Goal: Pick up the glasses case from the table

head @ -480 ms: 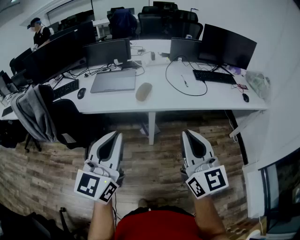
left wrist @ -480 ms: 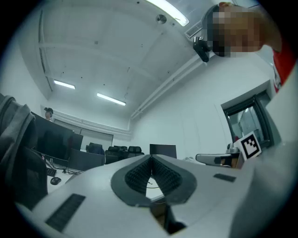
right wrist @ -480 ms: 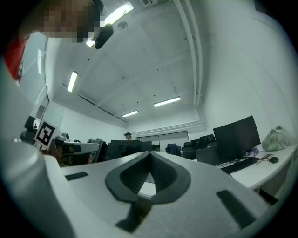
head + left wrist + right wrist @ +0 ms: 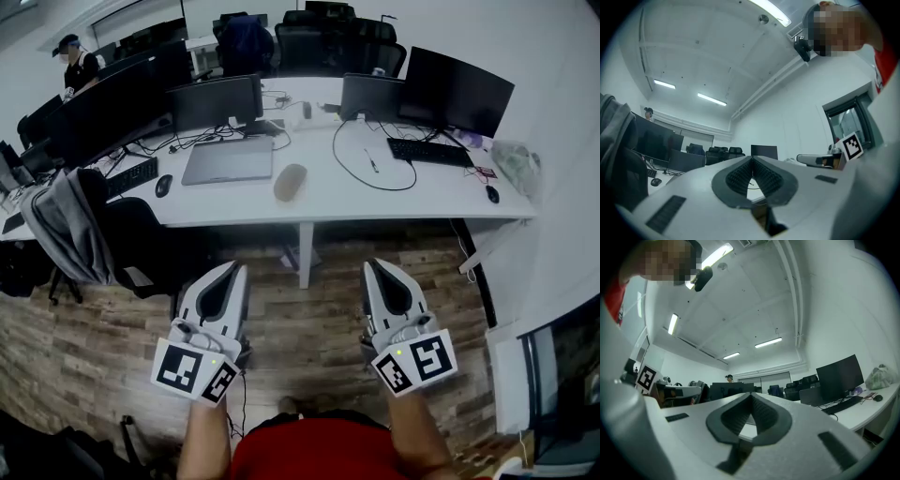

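Barely anything has moved: left tongs point(image 4: 232, 270) and right tongs point(image 4: 373, 266) hang shut and empty, apparently unstarted, the glasses case point(image 4: 289, 182) well ahead on the table point(image 4: 375, 202).

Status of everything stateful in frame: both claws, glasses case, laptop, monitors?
Left claw: shut, empty.
Right claw: shut, empty.
Case: closed, lying on the desk, untouched.
Laptop: lid shut.
Monitors: screens dark.
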Demonstrator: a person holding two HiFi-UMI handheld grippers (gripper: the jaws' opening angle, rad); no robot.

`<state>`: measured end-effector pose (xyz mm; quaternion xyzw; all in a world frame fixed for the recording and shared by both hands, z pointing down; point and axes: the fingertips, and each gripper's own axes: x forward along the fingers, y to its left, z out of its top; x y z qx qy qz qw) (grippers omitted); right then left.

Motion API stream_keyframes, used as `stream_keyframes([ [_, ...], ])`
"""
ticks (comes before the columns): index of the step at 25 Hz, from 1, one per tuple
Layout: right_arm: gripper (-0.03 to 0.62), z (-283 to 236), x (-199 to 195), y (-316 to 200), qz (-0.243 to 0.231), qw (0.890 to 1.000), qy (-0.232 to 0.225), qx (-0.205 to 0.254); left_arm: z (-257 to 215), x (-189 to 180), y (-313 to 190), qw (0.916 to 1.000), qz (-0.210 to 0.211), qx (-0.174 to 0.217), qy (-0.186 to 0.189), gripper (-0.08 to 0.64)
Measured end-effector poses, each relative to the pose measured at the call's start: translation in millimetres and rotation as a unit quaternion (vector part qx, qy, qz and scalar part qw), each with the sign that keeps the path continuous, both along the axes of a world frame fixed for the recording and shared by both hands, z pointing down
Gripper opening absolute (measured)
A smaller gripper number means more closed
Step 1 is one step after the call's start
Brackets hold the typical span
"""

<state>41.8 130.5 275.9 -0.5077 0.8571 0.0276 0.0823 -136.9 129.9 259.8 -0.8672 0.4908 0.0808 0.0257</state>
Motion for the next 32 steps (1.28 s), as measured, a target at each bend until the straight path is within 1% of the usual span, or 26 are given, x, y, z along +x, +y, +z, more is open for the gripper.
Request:
stream_keyframes([
  [10,0.004,3.5,-18.6,-11.4,0.012,1.000,0.004,-0.003,5.2,-19.0,-13.1,1.0000,0.009,-0.002,0.002,0.011],
  [16,0.003,2.9,-29.7,-14.6,0.029,0.999,0.014,0.001,5.8,-34.3,-24.5,0.9997,0.019,0.004,0.013,0.011],
  [21,0.004,6.9,-31.5,-21.5,0.041,0.999,0.022,-0.003,11.0,-34.0,-34.7,0.9994,0.031,0.002,0.018,0.011],
  [27,0.003,8.1,-40.6,-45.0,0.038,0.999,0.029,0.002,13.1,-38.3,-57.0,0.9993,0.034,0.004,0.016,0.011],
  [32,0.005,15.6,-36.1,-81.7,0.030,0.999,0.036,0.006,22.2,-31.6,-90.4,0.9996,0.027,-0.002,0.010,0.011],
])
